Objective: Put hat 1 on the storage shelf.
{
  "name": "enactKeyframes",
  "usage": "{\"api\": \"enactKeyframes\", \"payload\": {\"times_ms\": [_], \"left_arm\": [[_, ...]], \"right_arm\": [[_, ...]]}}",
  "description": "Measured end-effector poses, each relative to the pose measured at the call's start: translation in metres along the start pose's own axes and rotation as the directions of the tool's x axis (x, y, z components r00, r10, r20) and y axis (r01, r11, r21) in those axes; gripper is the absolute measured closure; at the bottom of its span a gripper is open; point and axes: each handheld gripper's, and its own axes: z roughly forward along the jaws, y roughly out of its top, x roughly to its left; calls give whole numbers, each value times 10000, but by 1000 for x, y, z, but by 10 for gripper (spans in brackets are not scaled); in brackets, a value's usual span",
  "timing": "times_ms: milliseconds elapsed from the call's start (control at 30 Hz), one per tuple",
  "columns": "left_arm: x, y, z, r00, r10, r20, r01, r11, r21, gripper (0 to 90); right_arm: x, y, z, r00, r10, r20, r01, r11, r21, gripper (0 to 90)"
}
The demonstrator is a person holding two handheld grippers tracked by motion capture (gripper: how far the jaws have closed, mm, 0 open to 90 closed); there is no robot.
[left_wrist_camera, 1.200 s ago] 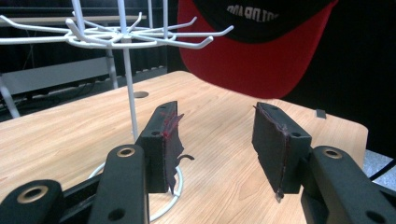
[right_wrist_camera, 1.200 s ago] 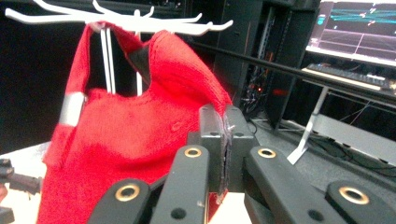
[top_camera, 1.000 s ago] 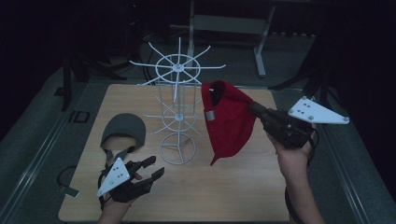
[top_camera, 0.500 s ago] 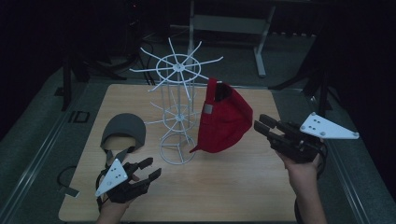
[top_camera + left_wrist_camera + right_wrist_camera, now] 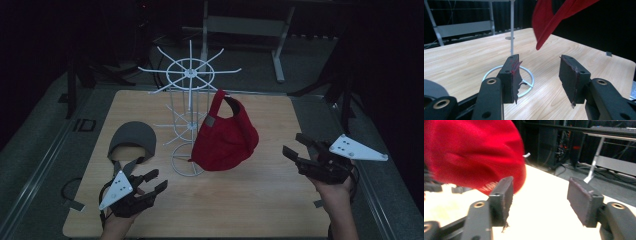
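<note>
A red cap [image 5: 225,137] hangs by its back strap from an arm of the white wire rack [image 5: 189,75] at the table's middle. The same red cap [image 5: 471,155] looms close in the right gripper view, and the red cap [image 5: 556,17] hangs above in the left gripper view. A grey cap [image 5: 132,140] lies on the table at the left. My right gripper [image 5: 292,146] stands open to the right of the red cap, apart from it. My left gripper [image 5: 155,181] is open near the front left, just below the grey cap, holding nothing.
The rack's round wire base [image 5: 509,82] rests on the wooden table [image 5: 260,200] just ahead of my left gripper. A metal frame leg [image 5: 280,45] stands on the floor behind the table. Dark floor surrounds the table edges.
My right gripper let go of the red cap, which now hangs from the rack, and drew back to the right and down. The left gripper stayed put.
</note>
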Motion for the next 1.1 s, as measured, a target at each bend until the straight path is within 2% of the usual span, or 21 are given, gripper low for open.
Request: {"api": "enactKeyframes", "payload": {"times_ms": [33, 67, 200, 233, 367, 467, 500, 567, 600, 667, 700, 733, 767, 867, 900, 933, 967, 1000, 1033, 1100], "left_arm": [[2, -1, -1, 10000, 12, -89, -12, 10000, 12, 518], [2, -1, -1, 10000, 12, -89, -12, 10000, 12, 518], [5, -5, -3, 9998, 10, -202, -9, 10000, 62, 518], [7, -6, -4, 9997, 2, -241, 0, 9999, 104, 518], [12, -12, -6, 9993, -108, -369, 115, 9998, 187, 518], [16, -16, -9, 9985, -151, -525, 166, 9995, 283, 518], [18, -17, -10, 9979, -157, -624, 177, 9994, 313, 518], [21, -19, -13, 9965, -190, -812, 218, 9992, 339, 518], [23, -20, -15, 9956, -186, -914, 220, 9991, 372, 518], [27, -23, -19, 9927, -154, -1194, 213, 9986, 481, 519], [32, -26, -22, 9882, -182, -1519, 268, 9981, 546, 518], [32, -26, -22, 9882, -182, -1519, 268, 9981, 546, 518], [35, -27, -25, 9860, -216, -1656, 316, 9978, 576, 518], [46, -31, -32, 9731, -377, -2274, 532, 9966, 627, 516], [49, -33, -34, 9669, -449, -2511, 640, 9956, 686, 484], [53, -35, -36, 9564, -478, -2882, 744, 9939, 819, 448], [57, -38, -37, 9474, -593, -3145, 946, 9907, 980, 448], [61, -41, -39, 9354, -774, -3451, 1193, 9876, 1020, 433], [65, -43, -40, 9207, -914, -3795, 1418, 9841, 1070, 413], [71, -48, -41, 8992, -1176, -4215, 1858, 9747, 1246, 372]], "right_arm": [[-3, -8, 0, 10000, 71, -2, -71, 10000, 69, 294], [-3, -8, 0, 10000, 71, -2, -71, 10000, 69, 294], [-12, -32, 2, 9991, 390, 191, -400, 9976, 561, 209], [-12, -32, 2, 9991, 390, 191, -400, 9976, 561, 209], [-19, -57, 6, 9973, 739, -31, -732, 9926, 971, 138], [-23, -75, 9, 9965, 830, 134, -841, 9872, 1353, 126], [-25, -88, 11, 9946, 1029, 144, -1039, 9834, 1486, 128], [-27, -94, 12, 9929, 1182, 115, -1185, 9811, 1531, 135], [-29, -105, 12, 9920, 1231, 273, -1259, 9791, 1599, 137], [-31, -111, 12, 9916, 1238, 363, -1280, 9784, 1626, 137], [-34, -121, 13, 9901, 1226, 682, -1336, 9722, 1923, 136], [-34, -121, 13, 9901, 1226, 682, -1336, 9722, 1923, 136], [-36, -130, 14, 9888, 1170, 929, -1339, 9699, 2035, 137], [-38, -137, 14, 9872, 1242, 1000, -1439, 9643, 2224, 137], [-40, -144, 13, 9859, 1253, 1105, -1480, 9622, 2288, 137], [-41, -146, 12, 9849, 1234, 1213, -1483, 9630, 2249, 137], [-41, -146, 12, 9849, 1234, 1213, -1483, 9630, 2249, 137], [-42, -149, 10, 9834, 1227, 1340, -1505, 9634, 2220, 137], [-43, -151, 9, 9830, 1212, 1380, -1493, 9650, 2157, 139], [-45, -156, 6, 9799, 1309, 1505, -1606, 9652, 2064, 140]]}}
